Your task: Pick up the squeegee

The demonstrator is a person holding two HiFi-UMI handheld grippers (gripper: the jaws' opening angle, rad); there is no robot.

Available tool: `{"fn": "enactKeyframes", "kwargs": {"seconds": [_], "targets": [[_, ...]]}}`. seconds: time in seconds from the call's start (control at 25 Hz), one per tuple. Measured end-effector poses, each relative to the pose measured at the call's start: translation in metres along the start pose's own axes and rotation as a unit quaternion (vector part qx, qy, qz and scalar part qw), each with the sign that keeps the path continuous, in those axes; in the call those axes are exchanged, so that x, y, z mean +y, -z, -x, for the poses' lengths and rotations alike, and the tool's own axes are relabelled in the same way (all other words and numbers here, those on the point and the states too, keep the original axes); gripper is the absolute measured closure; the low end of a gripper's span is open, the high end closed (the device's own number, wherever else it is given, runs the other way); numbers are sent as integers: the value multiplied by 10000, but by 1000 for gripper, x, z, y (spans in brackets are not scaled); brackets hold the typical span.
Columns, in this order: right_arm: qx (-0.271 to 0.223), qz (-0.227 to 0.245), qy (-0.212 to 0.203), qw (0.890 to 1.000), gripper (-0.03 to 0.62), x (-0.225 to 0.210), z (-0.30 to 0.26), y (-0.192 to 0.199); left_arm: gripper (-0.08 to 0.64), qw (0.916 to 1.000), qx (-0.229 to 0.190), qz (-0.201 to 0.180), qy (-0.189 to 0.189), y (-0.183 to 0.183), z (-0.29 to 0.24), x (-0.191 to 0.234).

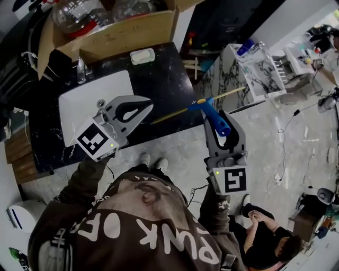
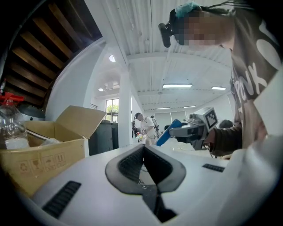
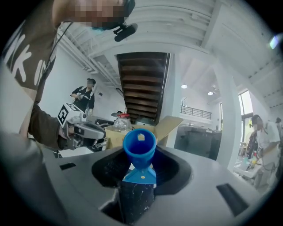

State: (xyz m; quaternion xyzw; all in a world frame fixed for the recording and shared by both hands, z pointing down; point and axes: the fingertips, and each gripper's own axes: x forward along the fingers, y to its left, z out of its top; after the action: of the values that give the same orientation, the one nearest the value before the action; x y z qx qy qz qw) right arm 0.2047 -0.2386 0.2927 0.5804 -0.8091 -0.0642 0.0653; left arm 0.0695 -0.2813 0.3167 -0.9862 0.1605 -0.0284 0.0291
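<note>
Over on the left a cardboard box (image 1: 122, 34) is sitting at the back of the black marbled counter (image 1: 164, 84), with clear plastic bottles (image 1: 79, 16) poking out of it. A white basin (image 1: 87, 103) is lying just in front of the box, and a pale soap bar (image 1: 142, 55) is resting on the counter beside the box's front wall. The person in the brown hoodie (image 1: 132, 227) is standing at the counter's near edge and holding the left gripper (image 1: 148, 106) out level over the basin's right side. Its jaws are pressing tip to tip with nothing caught between them. Moving right, the squeegee (image 1: 214, 117) is hanging in the air past the counter's front edge, above the pale floor. Its blue handle is lying along the jaws and its long thin blade is stretching crosswise at the far end, reaching back over the counter. The right gripper (image 1: 222, 127) is clamping narrowly on that handle, whose hollow round end is facing back toward the gripper's own camera. Further right a white rack (image 1: 259, 74) is standing with a blue bottle (image 1: 244, 47) on it. A second person (image 1: 265, 238) is sitting low by the right gripper's marker cube.
</note>
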Motion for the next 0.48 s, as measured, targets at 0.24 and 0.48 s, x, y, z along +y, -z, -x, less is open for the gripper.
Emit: {"fn": "enactKeyframes", "kwargs": {"seconds": [0.24, 0.48], "targets": [[-249, 45, -116, 9996, 436, 14, 30, -33, 557, 9999, -72, -121, -2, -11, 1, 2], [-182, 194, -194, 9995, 435, 17, 32, -28, 557, 9998, -130, -143, 14, -23, -5, 1]]}}
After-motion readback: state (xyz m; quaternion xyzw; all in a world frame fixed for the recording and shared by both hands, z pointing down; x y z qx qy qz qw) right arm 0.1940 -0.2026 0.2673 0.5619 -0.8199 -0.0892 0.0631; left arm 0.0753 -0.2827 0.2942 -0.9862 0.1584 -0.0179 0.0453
